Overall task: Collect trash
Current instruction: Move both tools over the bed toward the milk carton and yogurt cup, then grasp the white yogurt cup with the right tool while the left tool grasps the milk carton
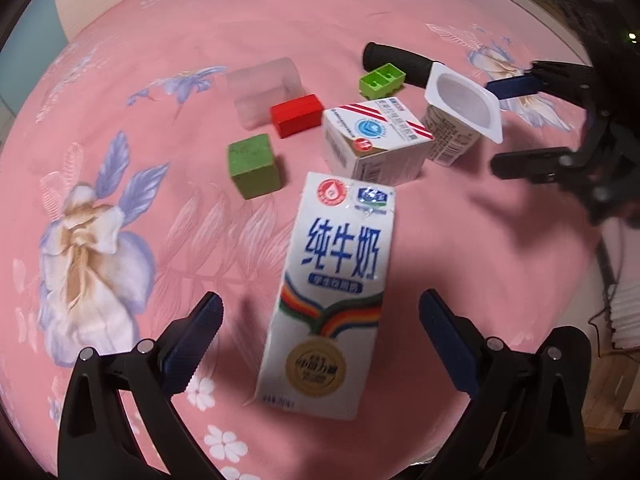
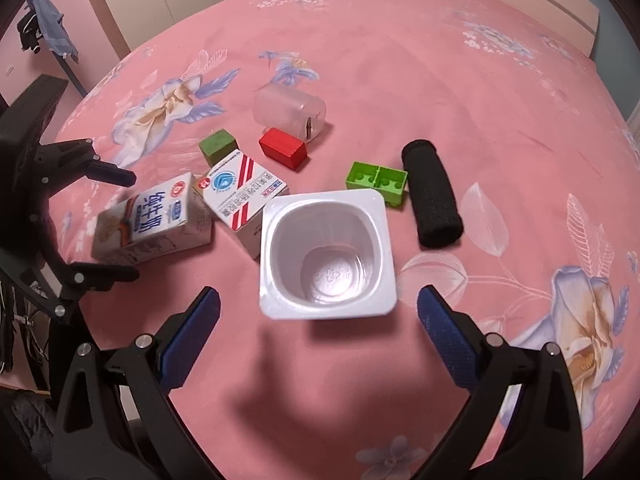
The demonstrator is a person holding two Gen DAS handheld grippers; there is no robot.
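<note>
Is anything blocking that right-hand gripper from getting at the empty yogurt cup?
Nothing visible does. The right gripper is open, and the yogurt cup stands upright just ahead of its fingers with only bare pink bedsheet between. The medicine box sits close beside the cup's left.

Pink bedsheet [image 2: 400,60] printed with pale blue and white flowers, spread over a bed and carrying everything. Lying flat nearest the left side: white milk carton [image 1: 328,300] with blue Chinese lettering. Just behind it, touching or nearly so: smaller white box [image 1: 372,144] with red diagonal stripes and a blue round logo. Beside that box: empty white yogurt cup [image 2: 326,256], upright, mouth open. Farther back: dark green cube [image 1: 254,166], red block [image 1: 297,115], and clear plastic container [image 2: 290,114] on its side, the red block just in front of it. Toward the right: bright green toy brick [image 2: 378,182], hollow side up, next to black foam cylinder [image 2: 432,196] lying down.
</note>
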